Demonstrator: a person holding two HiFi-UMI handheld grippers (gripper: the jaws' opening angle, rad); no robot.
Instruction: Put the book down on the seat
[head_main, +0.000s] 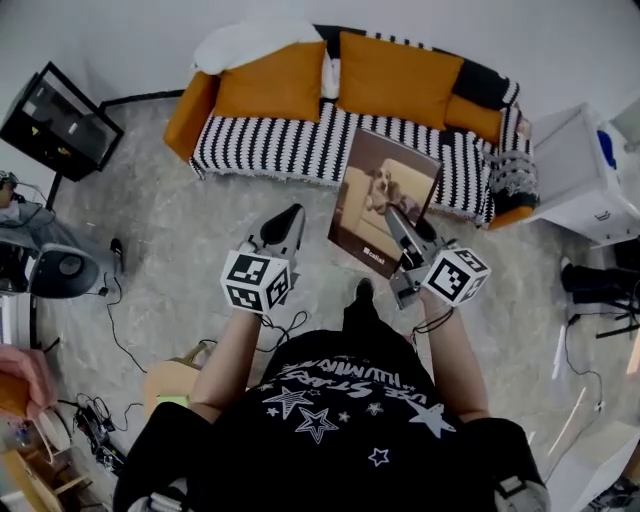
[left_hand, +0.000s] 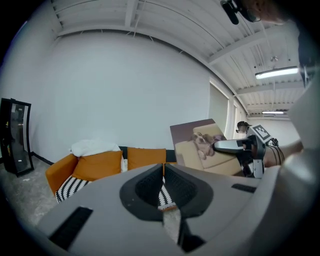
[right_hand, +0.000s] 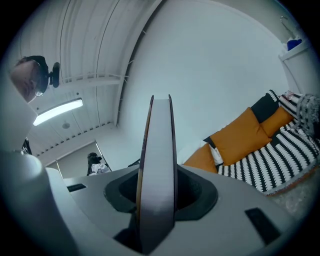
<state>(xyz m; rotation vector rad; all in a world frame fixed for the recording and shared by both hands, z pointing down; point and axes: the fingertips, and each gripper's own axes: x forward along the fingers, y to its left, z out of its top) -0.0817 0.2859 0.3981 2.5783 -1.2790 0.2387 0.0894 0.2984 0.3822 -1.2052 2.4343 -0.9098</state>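
**Obs:** Where is the book?

**Op:** The book (head_main: 385, 200) hangs tilted in the air, photo cover up toward me. It is over the floor (head_main: 180, 230) at the front of the sofa (head_main: 200, 110) and not yet on the striped seat (head_main: 290, 145). My right gripper (head_main: 403, 228) is clamped on its near edge, jaws parted only by the book's thickness. The right gripper view shows that thin grey edge running up between the pads. My left gripper (head_main: 288, 218) is closed on nothing, off to the side.

**Obs:** How do you set it down well?

**Op:** My judgement: carry it forward over bare stripes, clear of the orange cushions (head_main: 270, 80), and level the cover. Lower until the seat takes the weight, then release.

The book looks like a thin, flat, stiff board with a smooth cover. Held by one edge, it may pivot. The seat cover looks woven and soft, the cushions plump.
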